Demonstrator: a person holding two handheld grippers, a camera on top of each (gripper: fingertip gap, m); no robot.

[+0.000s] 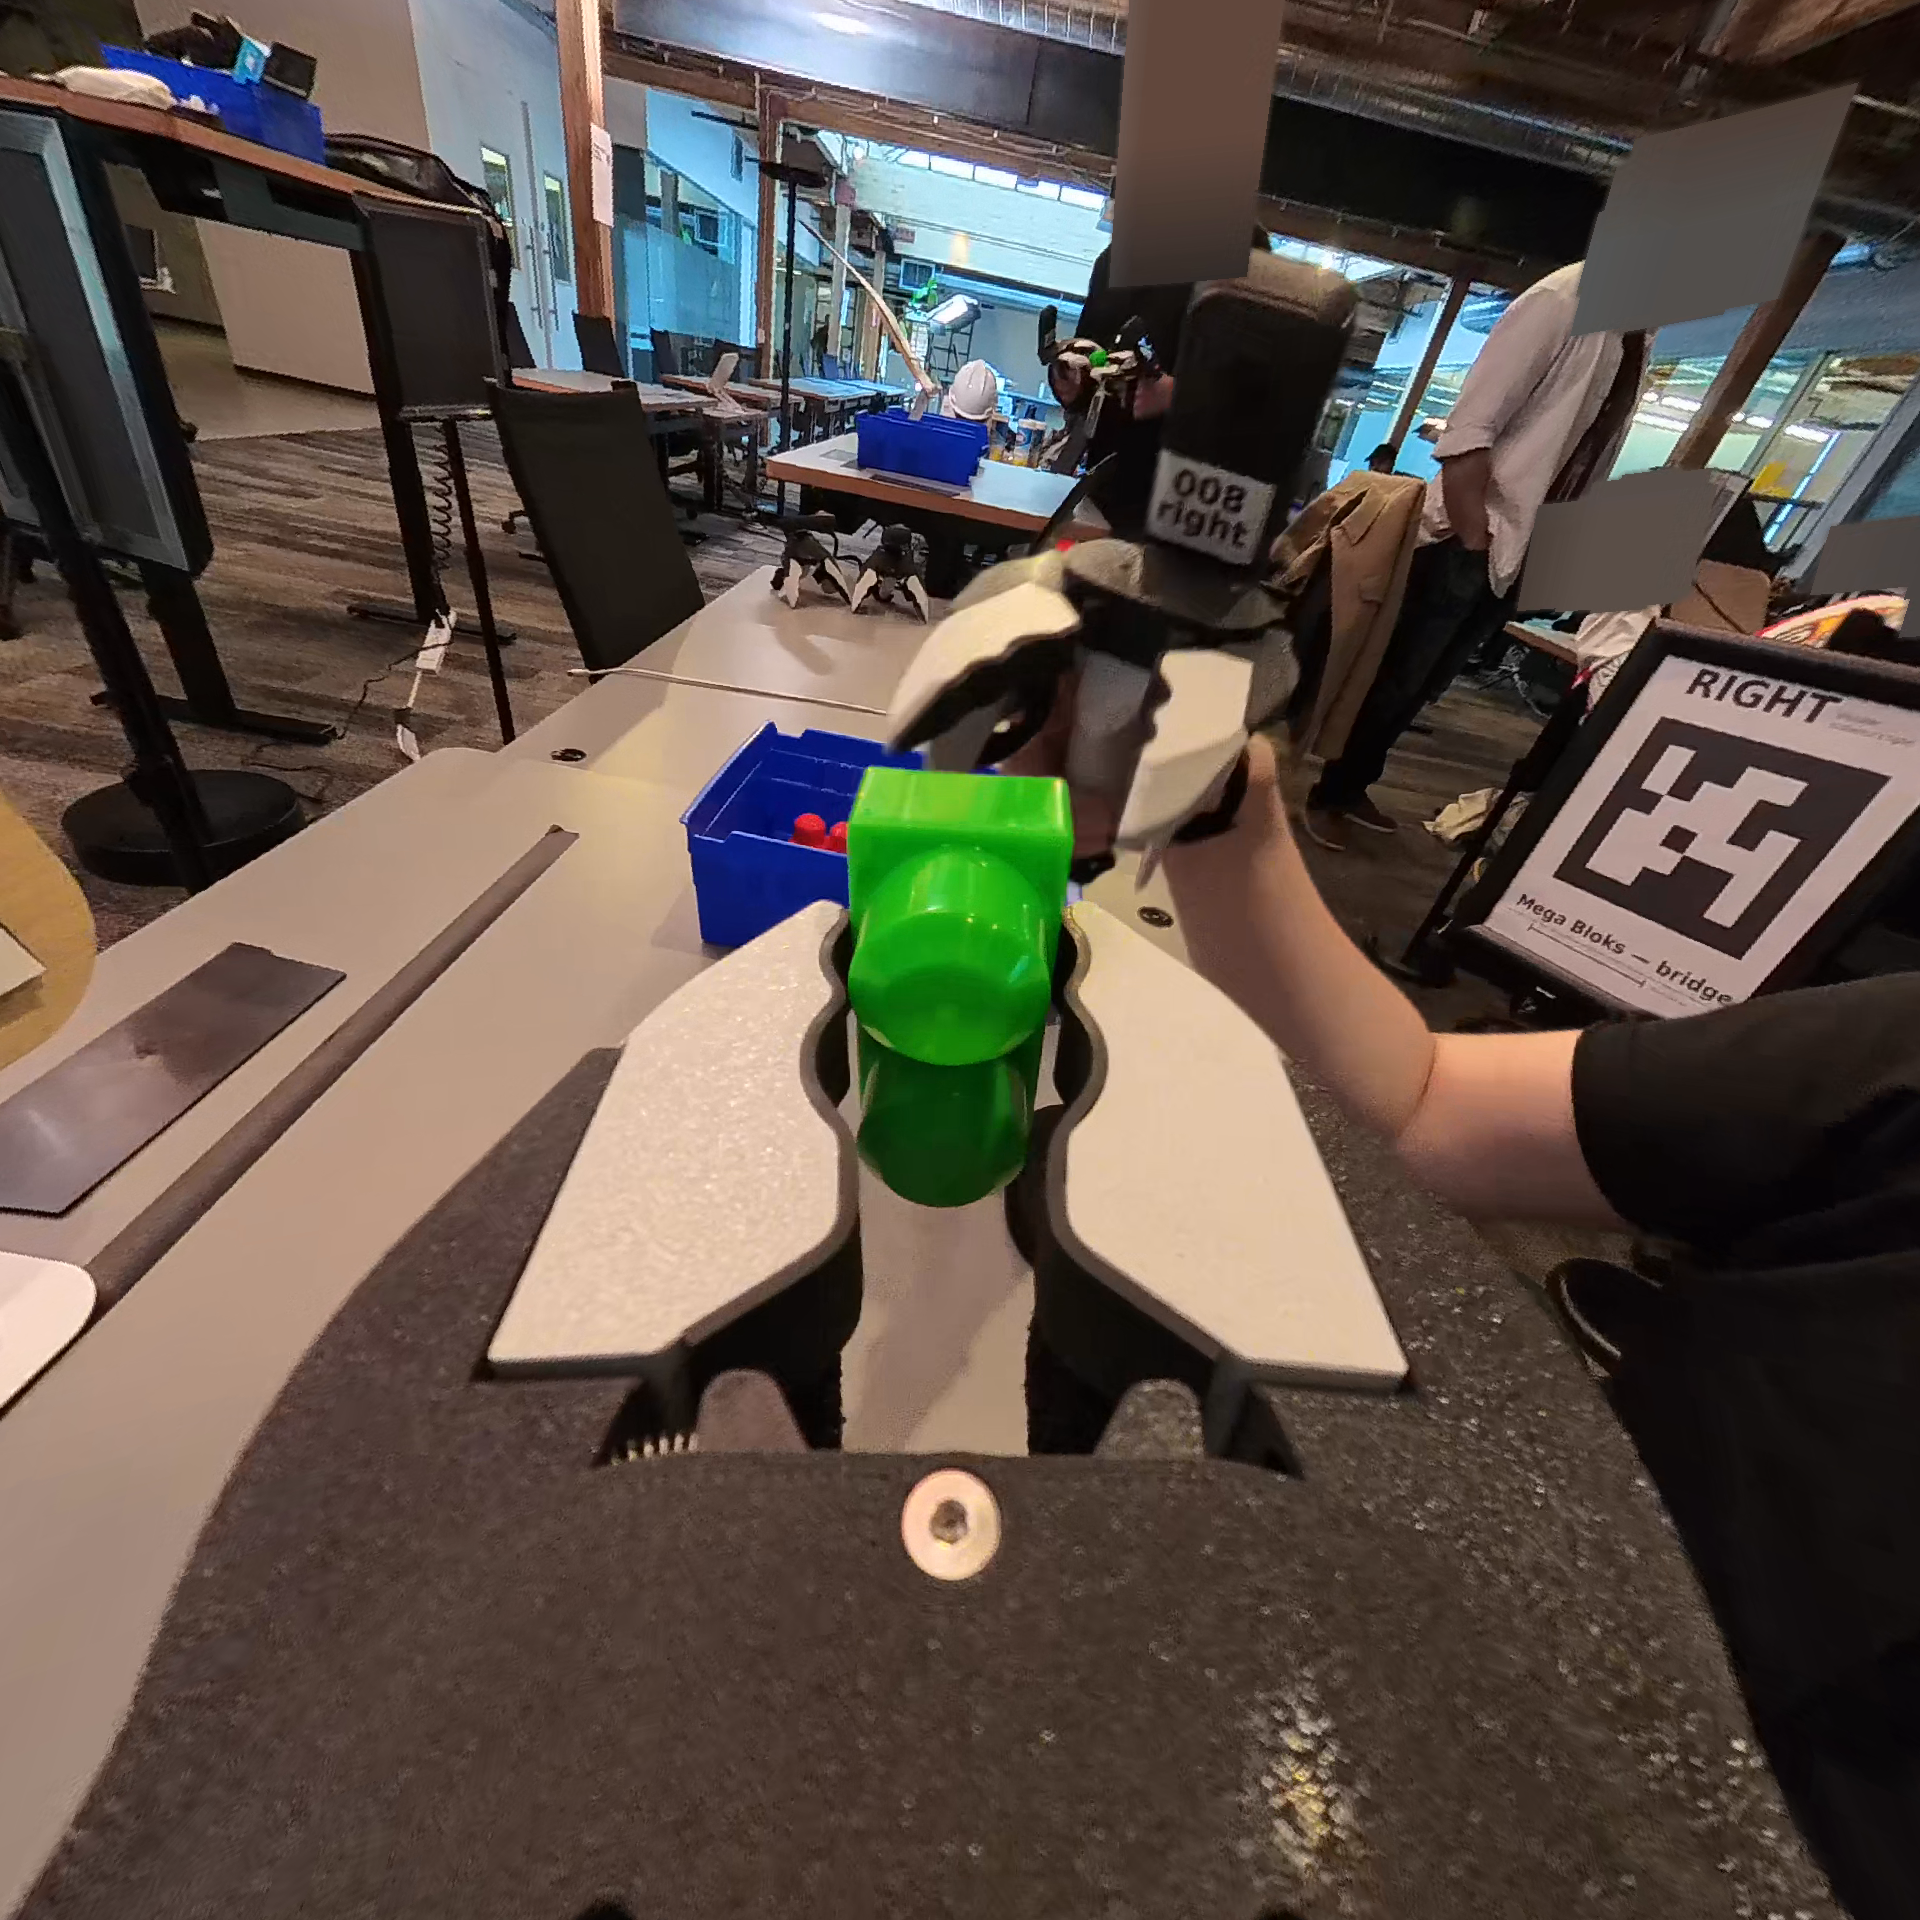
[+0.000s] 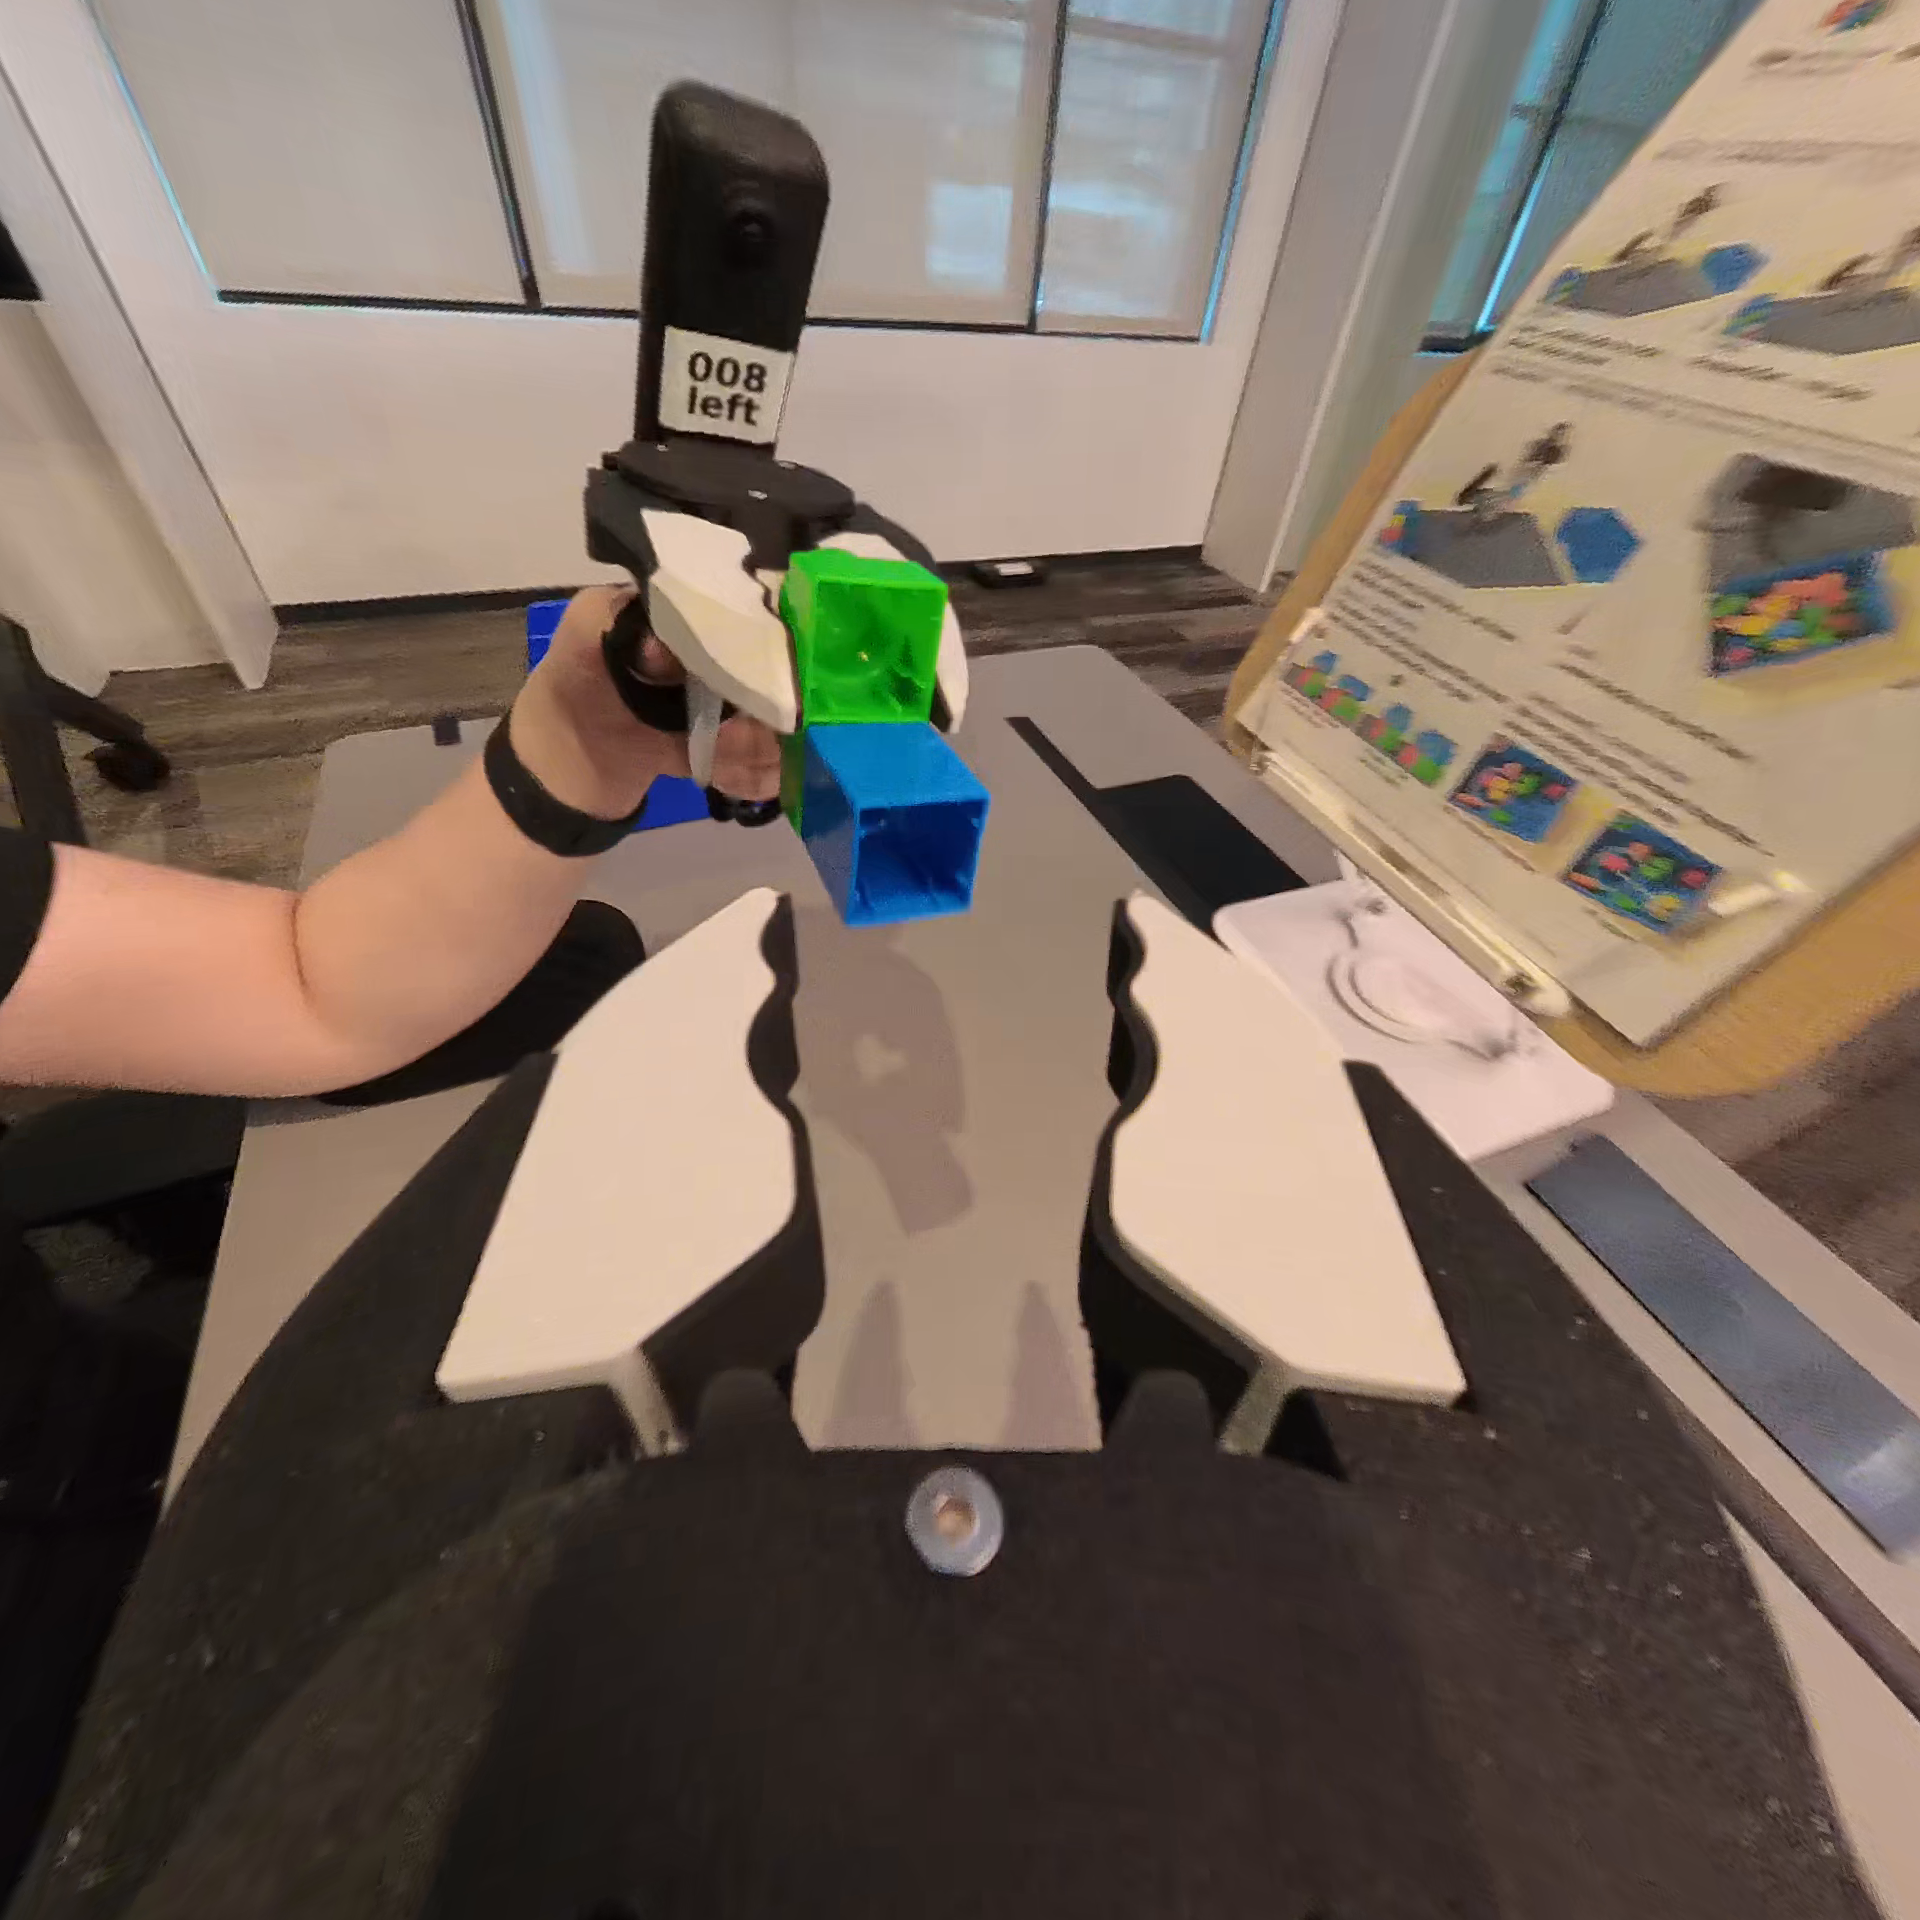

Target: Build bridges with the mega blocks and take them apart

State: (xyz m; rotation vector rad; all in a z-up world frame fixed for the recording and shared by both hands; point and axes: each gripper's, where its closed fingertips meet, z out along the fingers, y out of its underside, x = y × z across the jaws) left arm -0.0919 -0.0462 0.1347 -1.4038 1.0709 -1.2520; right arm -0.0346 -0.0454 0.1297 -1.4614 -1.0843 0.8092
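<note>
The left gripper [image 2: 868, 649] pinches the green block [image 2: 868, 649] in the air above the bench [image 2: 416, 821], a blue block [image 2: 899, 831] is attached to it, and the right gripper [image 2: 951, 935] is spread and empty, so I judge that separating remains.

Grey table [image 1: 343, 935]; blue bin [image 1: 748, 842] resting on it, dark flat plate [image 1: 156, 1070] nearer the left edge.
</note>
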